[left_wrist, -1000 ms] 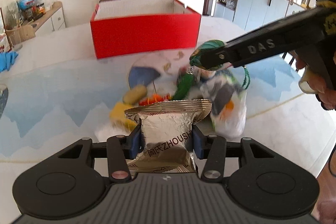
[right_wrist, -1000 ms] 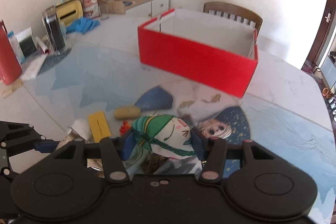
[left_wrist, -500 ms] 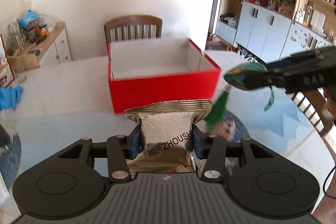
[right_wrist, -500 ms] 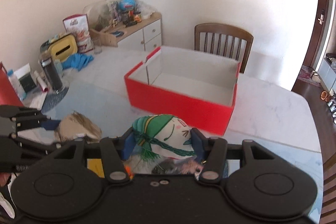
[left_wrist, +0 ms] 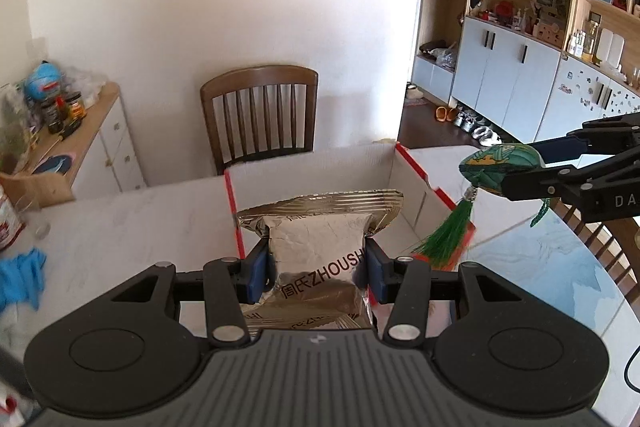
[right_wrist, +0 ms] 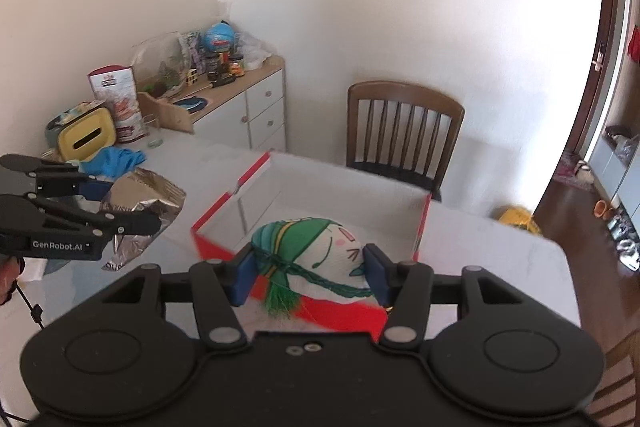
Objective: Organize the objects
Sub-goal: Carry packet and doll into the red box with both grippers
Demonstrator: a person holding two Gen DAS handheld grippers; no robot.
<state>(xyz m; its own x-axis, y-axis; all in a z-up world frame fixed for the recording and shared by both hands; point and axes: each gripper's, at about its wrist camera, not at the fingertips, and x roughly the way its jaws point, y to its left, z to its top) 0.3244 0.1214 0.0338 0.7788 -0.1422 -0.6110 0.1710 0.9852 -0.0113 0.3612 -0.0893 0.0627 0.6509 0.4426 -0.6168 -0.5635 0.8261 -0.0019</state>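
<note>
The left gripper [left_wrist: 318,269] is clenched on a silver foil snack packet [left_wrist: 320,227]; both blue fingers [left_wrist: 258,273] press against the packet's sides, and the crimped upper seam of the packet fans out above them. In the left wrist view the packet is held in the air in front of the red cardboard box [left_wrist: 416,167], with the box's open white interior visible behind the seam. The right gripper [right_wrist: 308,275] is clenched on a stuffed fabric charm [right_wrist: 316,247] with a green cap, a drawn face and green braids; its fingers [right_wrist: 244,277] grip the charm on both sides. In the right wrist view the charm is held above the near red wall of the box [right_wrist: 224,203], which stands on the white marble counter [right_wrist: 500,251]. A green tassel [left_wrist: 448,231] hangs from the charm and, in the left wrist view, appears over the box's right corner. The left gripper with its packet is seen at the left edge of the right wrist view, to the left of the box. A brown wooden chair [right_wrist: 404,131] stands behind the box against the wall. A crumpled blue cloth [right_wrist: 116,159] lies on the counter to the left, near a white sideboard [right_wrist: 256,107] carrying jars and a small globe.
</note>
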